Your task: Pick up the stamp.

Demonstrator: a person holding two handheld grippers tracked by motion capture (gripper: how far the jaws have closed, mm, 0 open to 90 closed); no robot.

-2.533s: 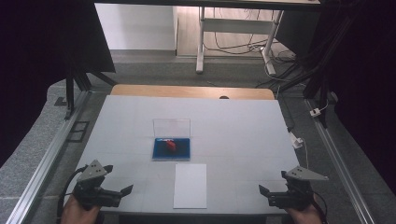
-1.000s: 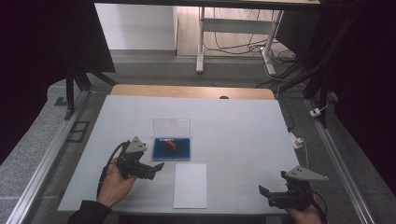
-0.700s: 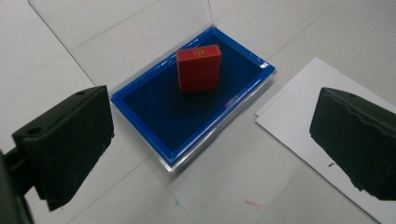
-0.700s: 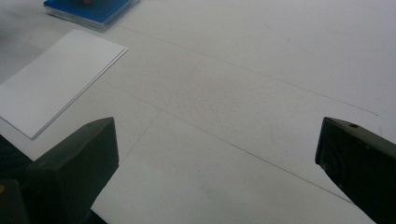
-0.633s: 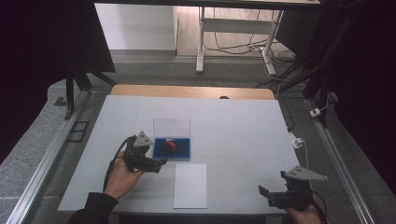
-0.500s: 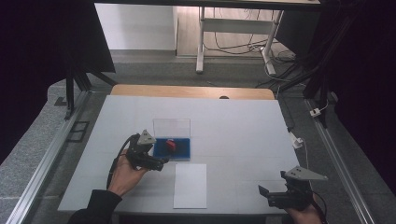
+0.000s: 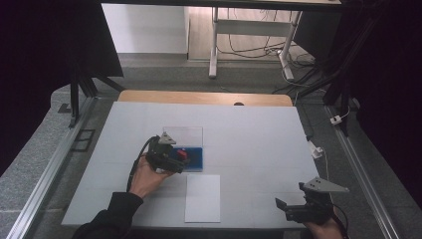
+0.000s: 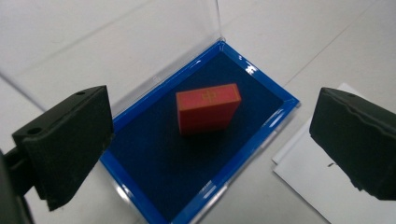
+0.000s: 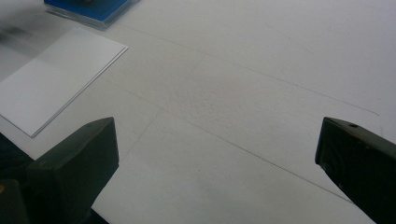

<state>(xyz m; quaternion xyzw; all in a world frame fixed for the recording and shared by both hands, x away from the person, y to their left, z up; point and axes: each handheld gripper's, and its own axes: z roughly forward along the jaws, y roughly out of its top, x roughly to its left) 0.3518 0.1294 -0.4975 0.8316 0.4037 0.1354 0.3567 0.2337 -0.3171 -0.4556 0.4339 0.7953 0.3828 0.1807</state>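
Red block point(image 8: 207, 112) upright in blue tray point(image 8: 261, 140), between left gripper's point(image 8: 210, 144) spread jaws.

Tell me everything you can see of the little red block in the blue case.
The red block is a small flat rectangular piece, matte, with a faint gold mark on its top edge. It stands on the dark blue lining of the open blue case, near the middle, tilted slightly. Nothing else touches it; the left gripper hovers open around it.

red block point(image 8: 208, 111) in blue tray point(image 8: 275, 121), white paper point(image 7: 202, 197)
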